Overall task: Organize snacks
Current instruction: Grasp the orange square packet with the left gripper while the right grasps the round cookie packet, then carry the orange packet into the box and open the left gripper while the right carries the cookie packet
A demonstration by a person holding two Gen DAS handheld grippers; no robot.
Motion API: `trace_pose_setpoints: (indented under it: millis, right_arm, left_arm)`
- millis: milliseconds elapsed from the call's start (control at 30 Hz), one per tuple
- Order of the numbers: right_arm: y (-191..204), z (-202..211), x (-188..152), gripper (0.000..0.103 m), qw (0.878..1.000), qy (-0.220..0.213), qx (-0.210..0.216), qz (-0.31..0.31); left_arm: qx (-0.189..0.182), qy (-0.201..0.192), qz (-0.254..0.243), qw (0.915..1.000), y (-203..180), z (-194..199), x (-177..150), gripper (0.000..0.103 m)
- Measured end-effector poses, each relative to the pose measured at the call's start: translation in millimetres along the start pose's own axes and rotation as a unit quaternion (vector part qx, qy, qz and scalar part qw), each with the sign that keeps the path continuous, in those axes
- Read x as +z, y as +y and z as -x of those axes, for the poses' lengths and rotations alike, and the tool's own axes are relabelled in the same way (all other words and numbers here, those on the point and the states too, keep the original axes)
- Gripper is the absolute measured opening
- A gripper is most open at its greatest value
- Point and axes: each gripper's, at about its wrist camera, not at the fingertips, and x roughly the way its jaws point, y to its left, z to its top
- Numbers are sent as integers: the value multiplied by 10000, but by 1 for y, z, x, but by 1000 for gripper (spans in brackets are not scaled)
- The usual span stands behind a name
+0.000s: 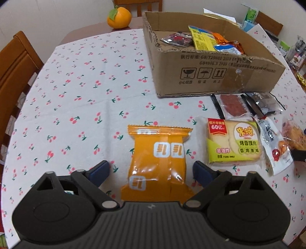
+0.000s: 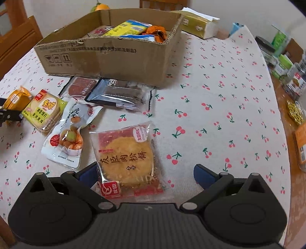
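Note:
My left gripper [image 1: 151, 170] is open, one finger on each side of an orange snack packet [image 1: 158, 162] that lies flat on the cherry-print tablecloth. My right gripper [image 2: 145, 172] is open around a clear-wrapped meat floss cake [image 2: 128, 160], which lies nearer the left finger. A cardboard box [image 1: 210, 74] stands beyond and holds several snacks [image 1: 204, 38]; it also shows in the right wrist view [image 2: 107, 59]. A green bread-slice packet [image 1: 233, 141], a white packet [image 2: 67, 138], a red jerky pack [image 2: 80, 86] and a dark pack [image 2: 122, 93] lie between us.
An orange fruit [image 1: 119, 17] sits at the table's far edge. Wooden chairs [image 1: 13, 63] stand around the table. A tissue pack [image 2: 198, 24] lies behind the box. Jars and cartons [image 2: 285, 63] crowd the right side.

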Motion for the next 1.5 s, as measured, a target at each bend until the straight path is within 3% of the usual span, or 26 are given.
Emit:
trace_pose_setpoints:
  millis: [100, 433, 700, 1000, 1167, 1333, 1500]
  right_arm:
    - [-1, -1, 2, 103, 10000, 11, 38, 54]
    - [-2, -1, -1, 103, 9994, -167, 150, 253]
    - [2, 0, 1, 103, 9990, -146, 150, 391]
    - [11, 6, 5, 79, 9966, -135, 407, 700]
    - [14, 8, 7, 68, 9958, -125, 451, 786]
    - [15, 9, 7, 65, 9959, -114, 431, 790]
    - [15, 12, 6, 62, 9968, -89, 408, 688]
  left_arm:
    - [-39, -4, -68, 10000, 0, -3, 0, 103]
    - [-130, -8, -208, 9997, 2, -5, 1, 103]
    - [81, -103, -468, 9988, -7, -1, 0, 99]
    - [-173, -125, -462, 9987, -9, 3, 0, 68]
    - [-168, -168, -372, 9990, -9, 4, 0, 61]
    - [-193, -172, -339, 9991, -7, 5, 1, 50]
    - [-211, -161, -276, 9993, -6, 6, 1, 46]
